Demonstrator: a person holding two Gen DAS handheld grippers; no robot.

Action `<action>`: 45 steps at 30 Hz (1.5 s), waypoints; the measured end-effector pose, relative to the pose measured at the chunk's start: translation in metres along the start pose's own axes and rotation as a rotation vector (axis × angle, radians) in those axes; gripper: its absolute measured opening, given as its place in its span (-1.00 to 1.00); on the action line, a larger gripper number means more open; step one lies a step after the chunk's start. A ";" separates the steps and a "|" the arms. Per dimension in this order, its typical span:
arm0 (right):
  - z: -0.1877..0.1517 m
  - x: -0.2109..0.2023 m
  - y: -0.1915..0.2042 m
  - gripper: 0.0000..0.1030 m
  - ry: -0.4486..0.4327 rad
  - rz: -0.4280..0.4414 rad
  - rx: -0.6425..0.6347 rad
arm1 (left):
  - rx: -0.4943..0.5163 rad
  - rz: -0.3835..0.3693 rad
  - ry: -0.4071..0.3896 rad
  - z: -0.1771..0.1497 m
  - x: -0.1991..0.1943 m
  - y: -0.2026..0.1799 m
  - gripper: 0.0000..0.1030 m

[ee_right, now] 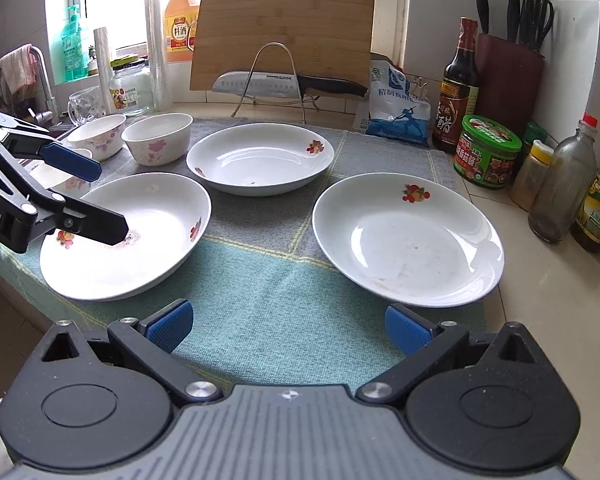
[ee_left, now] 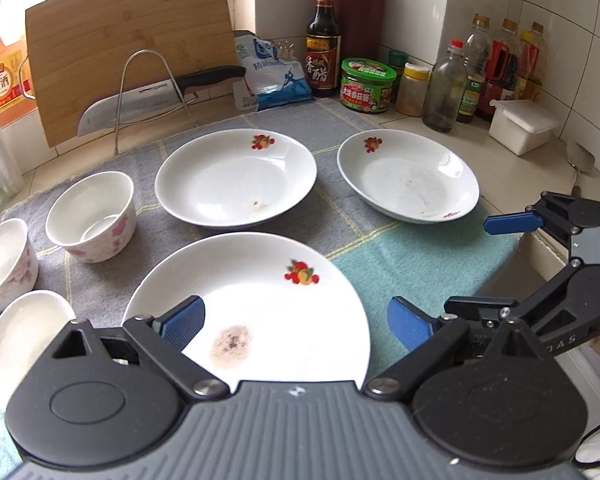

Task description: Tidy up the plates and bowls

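Observation:
Three white fruit-print plates lie on a grey and green cloth: a near-left plate (ee_left: 260, 304) (ee_right: 128, 236), a far middle plate (ee_left: 236, 178) (ee_right: 260, 158) and a right plate (ee_left: 408, 176) (ee_right: 408, 240). Three floral bowls (ee_left: 92, 216) (ee_right: 158, 144) stand at the left. My left gripper (ee_left: 294, 320) is open and hovers over the near-left plate; it also shows in the right wrist view (ee_right: 100, 200). My right gripper (ee_right: 288, 324) is open and empty over the green cloth, in front of the right plate; it also shows in the left wrist view (ee_left: 452, 264).
A cutting board (ee_right: 284, 32) and a knife (ee_right: 284, 82) on a wire rack stand at the back. Sauce bottles (ee_right: 458, 88), a green-lidded jar (ee_right: 486, 152) and a knife block (ee_right: 508, 76) crowd the right wall. A white box (ee_left: 522, 124) sits at the right.

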State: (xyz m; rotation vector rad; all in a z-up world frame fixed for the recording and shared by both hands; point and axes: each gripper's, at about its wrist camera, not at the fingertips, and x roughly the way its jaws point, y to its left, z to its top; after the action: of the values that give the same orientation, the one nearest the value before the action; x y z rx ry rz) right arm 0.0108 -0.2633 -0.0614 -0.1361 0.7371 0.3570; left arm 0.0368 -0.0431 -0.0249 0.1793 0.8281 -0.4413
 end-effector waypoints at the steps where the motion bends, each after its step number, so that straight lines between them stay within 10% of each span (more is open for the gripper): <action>1: 0.002 0.003 0.004 1.00 0.005 0.004 -0.001 | -0.005 -0.001 0.003 -0.004 -0.002 0.006 0.89; 29: 0.046 0.054 0.083 1.00 0.124 -0.011 0.058 | 0.119 -0.162 0.080 -0.082 0.015 0.082 0.89; 45: 0.068 0.102 0.071 1.00 0.197 0.210 -0.046 | 0.247 -0.025 0.080 -0.084 0.029 0.049 0.99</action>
State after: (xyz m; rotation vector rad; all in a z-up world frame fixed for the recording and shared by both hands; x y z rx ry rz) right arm 0.0978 -0.1531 -0.0804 -0.1388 0.9416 0.5663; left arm 0.0199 0.0188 -0.1035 0.4179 0.8536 -0.5626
